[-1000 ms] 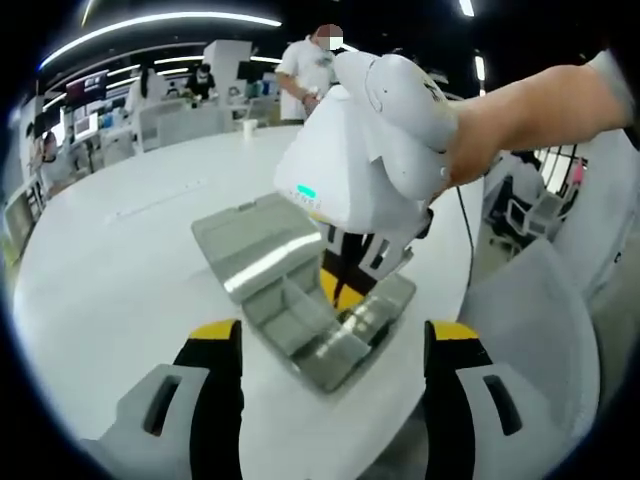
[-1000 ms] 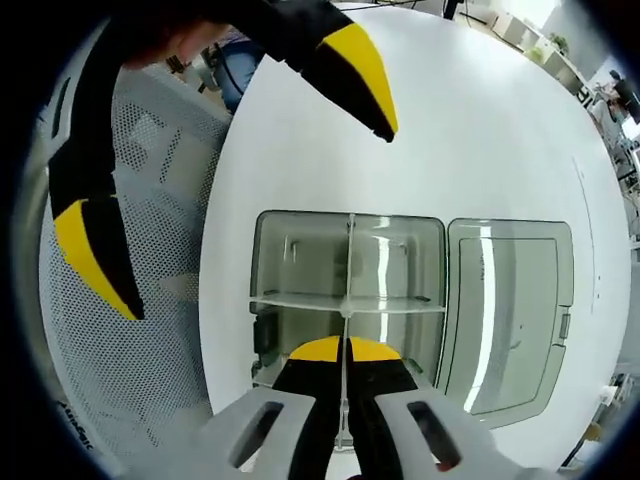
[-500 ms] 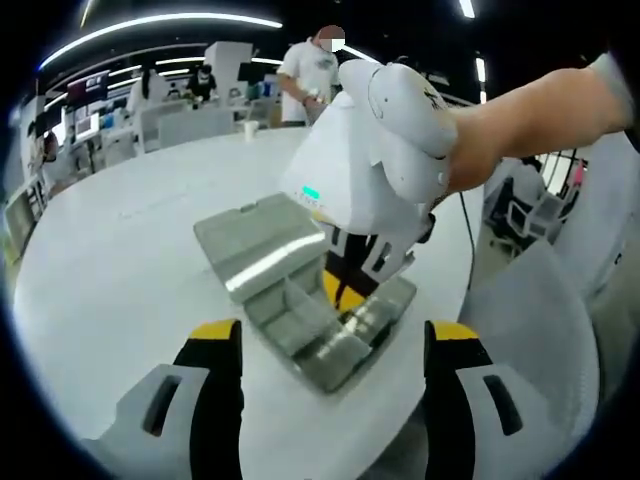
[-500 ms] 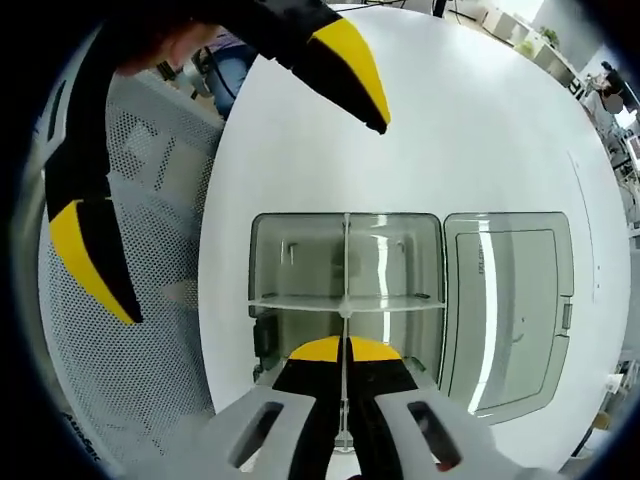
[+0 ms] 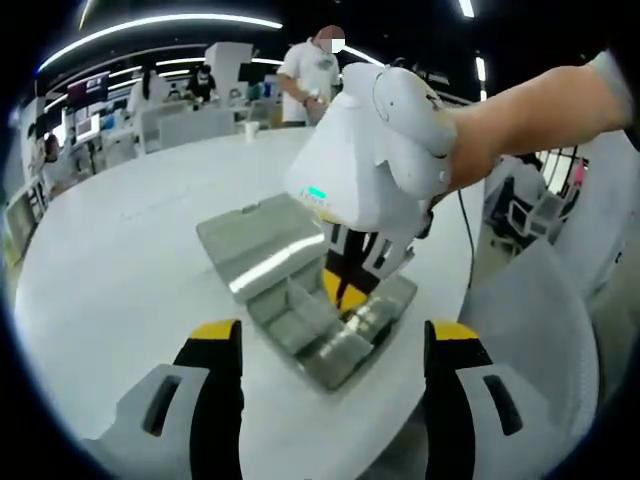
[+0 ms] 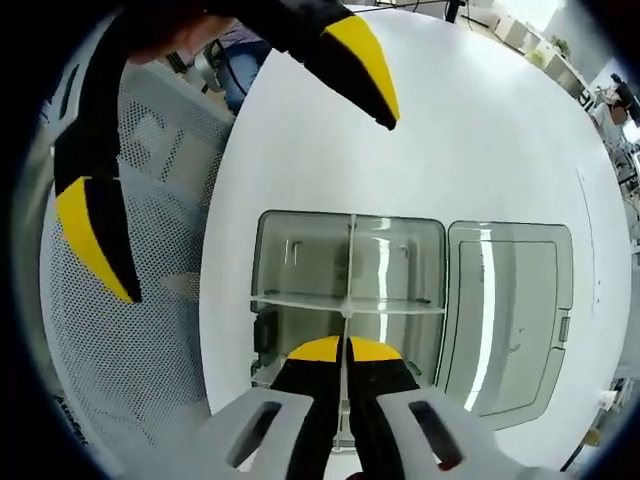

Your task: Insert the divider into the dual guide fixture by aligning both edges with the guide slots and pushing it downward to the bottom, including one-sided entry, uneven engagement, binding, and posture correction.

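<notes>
A translucent grey box with guide slots lies on the round white table, its hinged lid open flat beside it. My right gripper is shut on the thin clear divider, which stands edge-on along the middle of the box and crosses a second clear partition. In the left gripper view, a hand holds the right gripper pointing down into the box. My left gripper hangs open in front of the box, holding nothing; its yellow fingertips show above the table.
The box lies close to the table's edge. Mesh chair backs stand just beyond that edge, also seen as mesh in the right gripper view. A paper cup stands far across the table, with people and desks behind.
Both views have shifted slightly. The right gripper stays shut on the divider inside the box, and the left gripper stays open in front of it.
</notes>
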`<state>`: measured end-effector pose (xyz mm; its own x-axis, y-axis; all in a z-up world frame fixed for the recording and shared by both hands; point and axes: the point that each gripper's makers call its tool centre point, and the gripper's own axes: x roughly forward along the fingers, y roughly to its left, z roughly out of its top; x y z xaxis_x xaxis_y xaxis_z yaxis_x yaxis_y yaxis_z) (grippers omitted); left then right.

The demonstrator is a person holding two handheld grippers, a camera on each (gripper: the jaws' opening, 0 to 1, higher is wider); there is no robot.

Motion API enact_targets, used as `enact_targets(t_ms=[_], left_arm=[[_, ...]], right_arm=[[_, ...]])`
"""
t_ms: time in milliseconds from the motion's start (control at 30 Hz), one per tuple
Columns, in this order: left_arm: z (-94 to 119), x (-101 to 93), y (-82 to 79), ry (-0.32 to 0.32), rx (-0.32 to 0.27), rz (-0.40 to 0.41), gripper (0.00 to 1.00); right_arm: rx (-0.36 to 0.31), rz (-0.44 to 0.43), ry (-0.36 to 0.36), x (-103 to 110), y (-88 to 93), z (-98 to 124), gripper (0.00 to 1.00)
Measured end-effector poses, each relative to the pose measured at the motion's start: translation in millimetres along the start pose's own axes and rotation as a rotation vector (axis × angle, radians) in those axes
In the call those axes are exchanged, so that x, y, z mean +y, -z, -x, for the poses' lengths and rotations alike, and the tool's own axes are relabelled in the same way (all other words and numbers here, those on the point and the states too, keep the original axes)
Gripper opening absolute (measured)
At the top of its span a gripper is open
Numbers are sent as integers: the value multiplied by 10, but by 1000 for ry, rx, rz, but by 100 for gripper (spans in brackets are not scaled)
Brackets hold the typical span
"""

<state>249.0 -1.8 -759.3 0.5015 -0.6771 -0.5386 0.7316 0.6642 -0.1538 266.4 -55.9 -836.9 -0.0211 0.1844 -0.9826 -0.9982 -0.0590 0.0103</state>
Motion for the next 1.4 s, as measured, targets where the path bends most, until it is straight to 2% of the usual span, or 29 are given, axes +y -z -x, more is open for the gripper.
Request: enact_targets(t_ms=[67, 233, 667, 833, 1100, 1267, 1400], left_arm=[[5, 2, 2, 0, 1, 0, 72], [21, 1, 2, 1, 2, -5, 72], [87, 25, 57, 2, 11, -12, 72], [101, 22, 83, 8, 11, -21, 72], [114, 54, 52, 0, -24, -60, 75], [130, 60, 22, -15, -64, -82, 79], [126, 60, 73, -30, -57, -105, 84]], right_arm=[[-31, 5, 9, -38, -22, 35, 1], [-59, 7, 12, -34, 23, 116, 7], [-191, -3, 35, 100, 72, 242, 26], [-274, -40, 52, 140, 82, 278, 33], [-354, -114, 95, 196, 189, 315, 41], [-460, -194, 139, 203, 211, 403, 49], [-537, -257, 170, 211, 234, 465, 56]])
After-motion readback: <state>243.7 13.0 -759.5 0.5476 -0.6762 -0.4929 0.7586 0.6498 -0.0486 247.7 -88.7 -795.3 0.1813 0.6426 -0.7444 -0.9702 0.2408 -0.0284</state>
